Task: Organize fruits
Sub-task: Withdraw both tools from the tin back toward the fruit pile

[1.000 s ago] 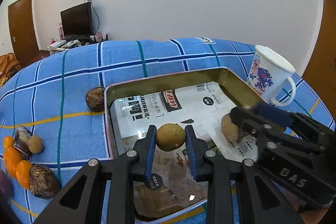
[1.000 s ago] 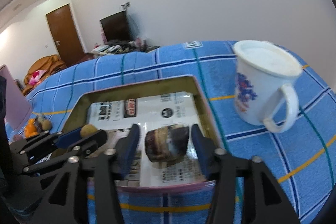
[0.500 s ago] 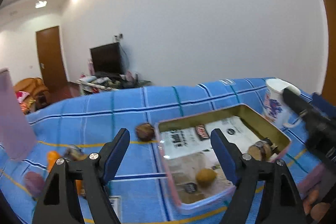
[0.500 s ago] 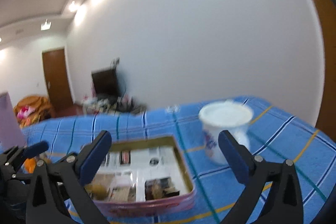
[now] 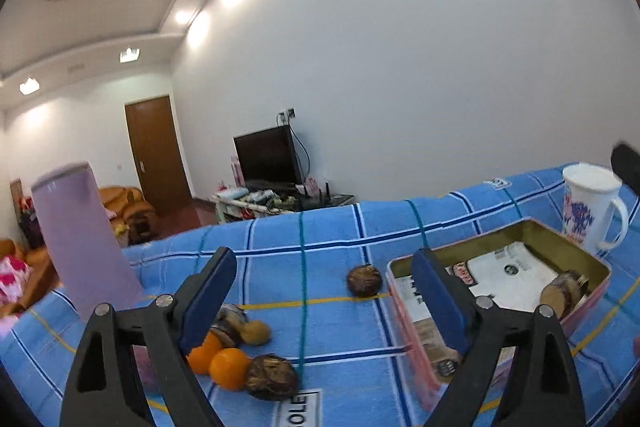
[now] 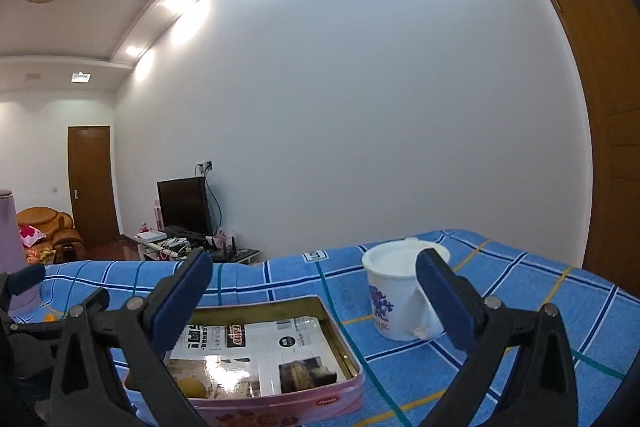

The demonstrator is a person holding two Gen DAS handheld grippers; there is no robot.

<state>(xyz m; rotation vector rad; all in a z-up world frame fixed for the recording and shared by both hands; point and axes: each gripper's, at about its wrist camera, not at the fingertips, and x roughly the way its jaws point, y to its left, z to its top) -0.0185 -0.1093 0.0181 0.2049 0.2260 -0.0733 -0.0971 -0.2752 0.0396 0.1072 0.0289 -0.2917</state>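
A pink tin tray (image 5: 600, 269) (image 6: 352, 351) lined with printed paper lies on the blue striped cloth. In it lie a round yellow-brown fruit (image 6: 191, 387) and a dark brown cut fruit (image 6: 306, 373) (image 5: 562, 293). Left of the tray, loose fruit lies on the cloth: a dark round one (image 5: 363, 280), two oranges (image 5: 224, 365), a wrinkled brown one (image 5: 272, 375) and a small tan one (image 5: 256, 331). My left gripper (image 5: 324, 297) is open and empty, raised above the loose fruit. My right gripper (image 6: 314, 301) is open and empty, raised above the tray.
A white mug with a blue print (image 6: 396, 297) (image 5: 590, 209) stands right of the tray. A tall lilac cup (image 5: 82, 239) stands at the far left of the cloth. A TV, a door and a sofa are in the room behind.
Both grippers let go of their fruit in the tray, opened wide, and lifted up and back. The left one now points at the loose fruit left of the tray.
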